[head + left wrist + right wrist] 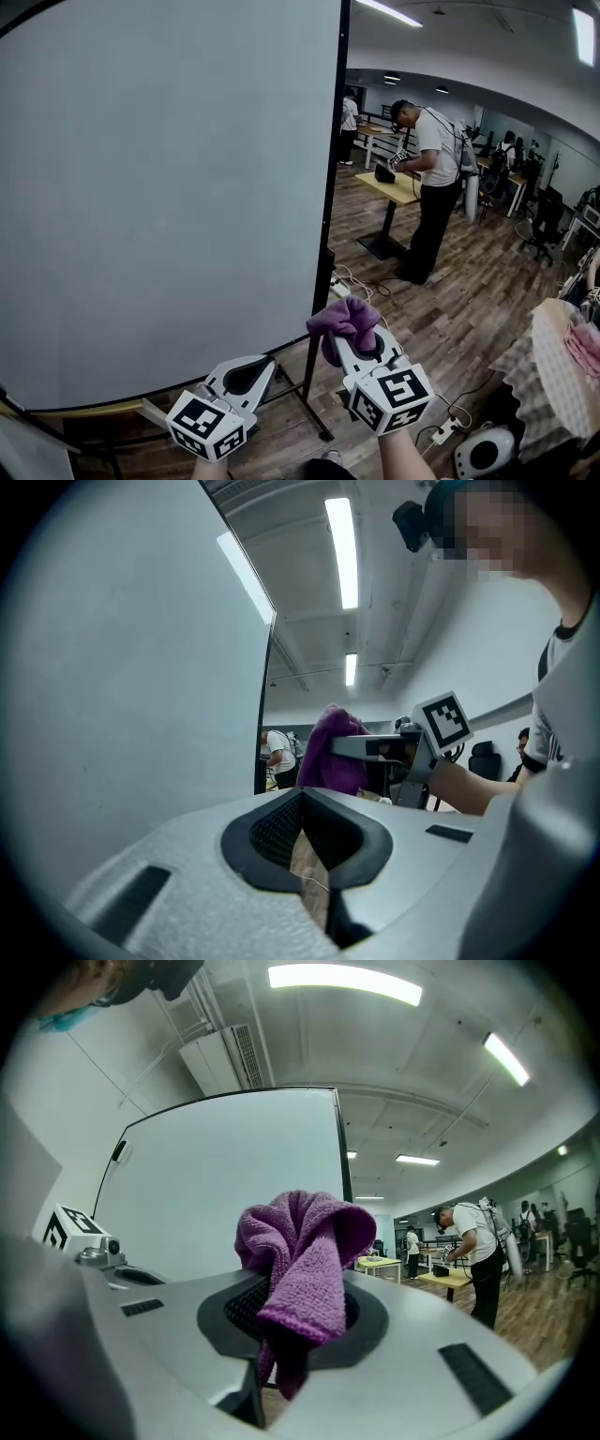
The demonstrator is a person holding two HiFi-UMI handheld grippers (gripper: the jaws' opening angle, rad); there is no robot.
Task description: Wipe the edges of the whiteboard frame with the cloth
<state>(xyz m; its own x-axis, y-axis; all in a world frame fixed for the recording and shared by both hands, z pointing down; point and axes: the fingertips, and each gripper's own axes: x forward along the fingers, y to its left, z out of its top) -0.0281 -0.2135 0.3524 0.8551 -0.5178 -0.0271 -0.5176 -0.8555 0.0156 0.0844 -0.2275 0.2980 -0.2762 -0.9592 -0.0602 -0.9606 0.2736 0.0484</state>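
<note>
We pinch the purple cloth [345,319] in our right gripper [356,345], just beside the upright right edge of the whiteboard frame [334,178], nearer than our closed, empty left gripper [246,375].

Whiteboard [169,187] fills the left. Cloth [345,319] sits in right gripper [354,337], just right of the frame edge [335,169]. Left gripper [246,373] at the board's bottom edge.

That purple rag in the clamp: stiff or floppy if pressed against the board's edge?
Probably floppy: the purple cloth droops in folds from the right gripper. Its nubby weave likely grips rather than slips.
</note>
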